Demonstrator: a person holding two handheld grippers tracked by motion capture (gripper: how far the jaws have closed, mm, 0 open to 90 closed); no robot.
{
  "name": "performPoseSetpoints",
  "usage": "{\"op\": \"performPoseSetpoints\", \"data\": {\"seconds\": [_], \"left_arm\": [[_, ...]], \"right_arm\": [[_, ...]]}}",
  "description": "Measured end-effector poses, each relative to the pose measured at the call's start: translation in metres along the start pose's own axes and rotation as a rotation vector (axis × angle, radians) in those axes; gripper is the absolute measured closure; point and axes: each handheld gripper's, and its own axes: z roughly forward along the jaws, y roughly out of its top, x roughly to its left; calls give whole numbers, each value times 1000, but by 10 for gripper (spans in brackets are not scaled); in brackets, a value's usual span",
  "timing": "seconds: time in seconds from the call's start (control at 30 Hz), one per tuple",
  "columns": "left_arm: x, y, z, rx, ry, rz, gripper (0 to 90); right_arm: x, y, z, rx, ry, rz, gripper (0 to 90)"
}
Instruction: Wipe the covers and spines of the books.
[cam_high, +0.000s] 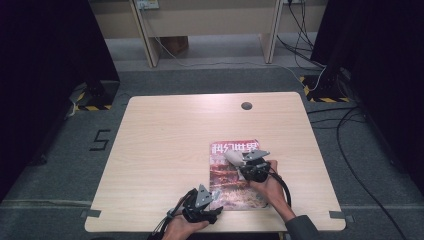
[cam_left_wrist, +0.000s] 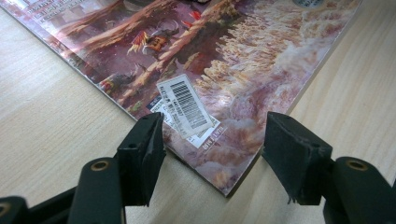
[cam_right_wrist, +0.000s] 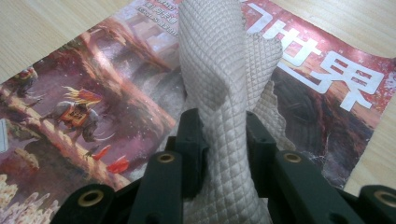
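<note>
Seen from the high view, a wooden table (cam_high: 165, 150) holds a magazine (cam_high: 232, 192) lying flat near the person's edge, right of centre, its title end pointing away from the person. At the magazine's near left corner sits the left gripper (cam_high: 212, 197), held in the person's left hand (cam_high: 180, 227). Over the upper half of the cover, the right gripper (cam_high: 240, 159) carries a pale cloth (cam_high: 231, 156), with the right hand (cam_high: 270, 187) behind it.

From the left gripper view, the left gripper (cam_left_wrist: 212, 151) stands with its black jaws apart, one on each side of the corner of the magazine (cam_left_wrist: 243, 74). Neither pad presses on the cover, and the corner lies on the table (cam_left_wrist: 56, 112) in the gap between them. A white barcode sticker (cam_left_wrist: 184, 105) sits on the cover just beyond the left jaw.

From the right gripper view, the right gripper (cam_right_wrist: 224, 140) has its jaws closed on a quilted, off-white cloth (cam_right_wrist: 215, 60). Bunched between the pads, the cloth rises in a fold beyond them and drapes over the magazine (cam_right_wrist: 93, 93) below. Large white title characters (cam_right_wrist: 345, 77) show on the cover to the right of the cloth.
</note>
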Motion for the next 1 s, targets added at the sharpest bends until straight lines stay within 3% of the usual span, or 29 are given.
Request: {"op": "performPoseSetpoints", "data": {"seconds": [0.07,0.33,0.47,0.53,0.6,1.0], "left_arm": [[1,-1,-1,-13,-7,-13,381],[2,-5,-10,-21,-8,-25,324],[5,-7,-14,-24,-10,-40,284],[6,-7,-16,-22,-7,-42,271],[6,-8,-19,-24,-8,-48,257],[9,-13,-25,-7,-10,-57,218]], "right_arm": [[-5,-1,0,-3,17,23,719],[-30,-11,-10,8,-55,90,717],[-37,-14,-12,8,-76,101,717],[-34,-14,-12,10,-76,85,718],[-27,-12,-11,9,-44,76,718],[18,14,12,0,22,-14,719]]}}
